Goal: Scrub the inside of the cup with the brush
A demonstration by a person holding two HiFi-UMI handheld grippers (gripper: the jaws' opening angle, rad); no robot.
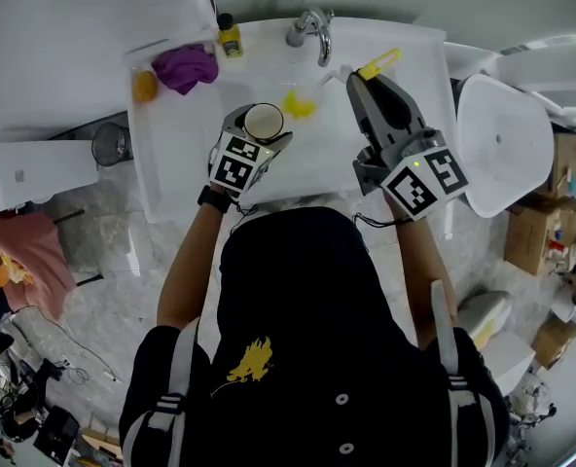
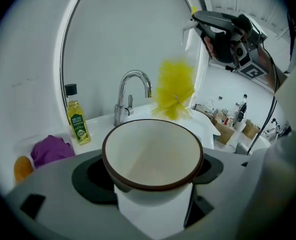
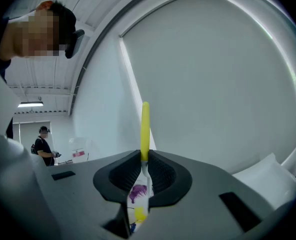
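Observation:
My left gripper [image 1: 257,136] is shut on a white cup [image 1: 264,122] with a brown rim, held over the sink with its mouth up. In the left gripper view the cup [image 2: 152,154] sits between the jaws, its inside bare. My right gripper [image 1: 364,84] is shut on the brush handle [image 3: 144,134], whose yellow end [image 1: 378,63] sticks out past the jaws. The brush's yellow bristles [image 1: 300,106] hang just right of the cup and apart from it. In the left gripper view the bristles [image 2: 174,89] hover beyond the cup's far rim.
The white sink [image 1: 171,163] has a chrome faucet [image 1: 312,29] at the back. A yellow bottle [image 1: 230,37], a purple cloth [image 1: 185,66] and an orange object [image 1: 144,86] lie along its far left edge. A white toilet [image 1: 502,144] stands at right, a small bin [image 1: 111,144] at left.

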